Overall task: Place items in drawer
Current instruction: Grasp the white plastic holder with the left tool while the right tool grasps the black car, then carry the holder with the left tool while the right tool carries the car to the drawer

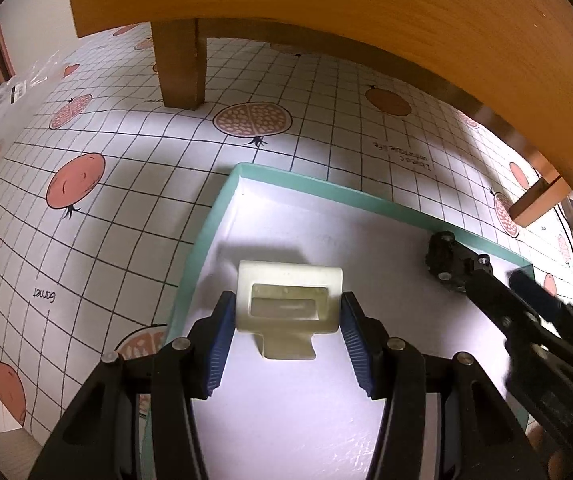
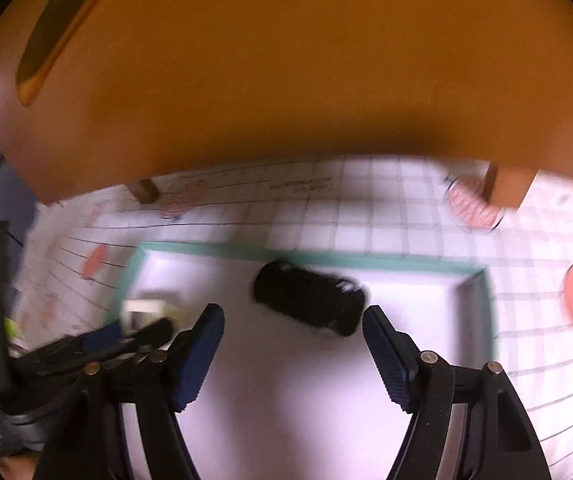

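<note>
A cream plastic clip (image 1: pixel 290 276) sits between the blue pads of my left gripper (image 1: pixel 287 300), which is shut on its two sides just above the white bottom of the teal-rimmed drawer (image 1: pixel 206 232). The right wrist view shows the same left gripper (image 2: pixel 134 332) and clip (image 2: pixel 142 306), blurred, at the drawer's left end. A black ribbed object (image 2: pixel 310 300) lies on the drawer bottom near the far rim (image 2: pixel 206 250). My right gripper (image 2: pixel 292 316) stands open just short of it, its right fingertip close to the object's end. In the left wrist view the right gripper (image 1: pixel 494 276) reaches in beside the black object (image 1: pixel 442 260).
A wooden piece of furniture (image 1: pixel 366 8) overhangs the drawer, with one leg (image 1: pixel 180 68) standing on the grid-and-pomegranate mat (image 1: pixel 86 176) and another leg (image 2: pixel 506 188) to the right. Clear plastic packaging (image 1: pixel 14 88) lies at the far left.
</note>
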A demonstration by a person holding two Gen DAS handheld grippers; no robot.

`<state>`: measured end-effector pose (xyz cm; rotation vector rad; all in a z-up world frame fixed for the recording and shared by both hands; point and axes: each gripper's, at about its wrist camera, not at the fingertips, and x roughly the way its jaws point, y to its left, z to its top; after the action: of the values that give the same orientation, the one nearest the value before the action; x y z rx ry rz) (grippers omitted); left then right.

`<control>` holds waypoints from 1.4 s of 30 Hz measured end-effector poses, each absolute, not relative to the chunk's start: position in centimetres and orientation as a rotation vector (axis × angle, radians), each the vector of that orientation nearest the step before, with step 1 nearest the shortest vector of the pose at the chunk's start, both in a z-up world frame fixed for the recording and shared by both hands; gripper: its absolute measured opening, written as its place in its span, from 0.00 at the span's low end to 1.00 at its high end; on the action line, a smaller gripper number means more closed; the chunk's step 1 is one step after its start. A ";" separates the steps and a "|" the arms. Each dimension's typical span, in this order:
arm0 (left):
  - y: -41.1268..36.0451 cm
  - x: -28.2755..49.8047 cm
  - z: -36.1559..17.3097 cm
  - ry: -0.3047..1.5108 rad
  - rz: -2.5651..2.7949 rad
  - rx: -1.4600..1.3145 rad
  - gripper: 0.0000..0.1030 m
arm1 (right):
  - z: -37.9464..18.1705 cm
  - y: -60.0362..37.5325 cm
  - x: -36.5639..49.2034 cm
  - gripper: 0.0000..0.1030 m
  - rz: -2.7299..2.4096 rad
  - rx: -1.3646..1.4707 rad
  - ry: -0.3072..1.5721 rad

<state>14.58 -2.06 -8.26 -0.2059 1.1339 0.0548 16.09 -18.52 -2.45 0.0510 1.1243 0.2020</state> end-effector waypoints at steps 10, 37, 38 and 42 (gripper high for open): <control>-1.8 14.3 -8.3 1.141 0.065 -0.221 0.52 | -4.2 -17.8 16.9 0.73 0.260 -0.022 1.150; -0.9 13.9 -8.9 1.163 0.089 -0.235 0.53 | -5.2 -13.9 17.2 0.59 0.297 -0.163 1.188; -0.9 13.9 -8.9 1.162 0.088 -0.238 0.53 | -5.3 -13.9 17.2 0.56 0.295 -0.170 1.189; -0.9 13.9 -8.9 1.161 0.083 -0.244 0.53 | -5.7 -13.9 17.3 0.44 0.299 -0.188 1.200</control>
<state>13.88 -0.87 -8.92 -0.2435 1.1609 0.0825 17.34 -13.91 -5.66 -0.1880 1.2001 0.2988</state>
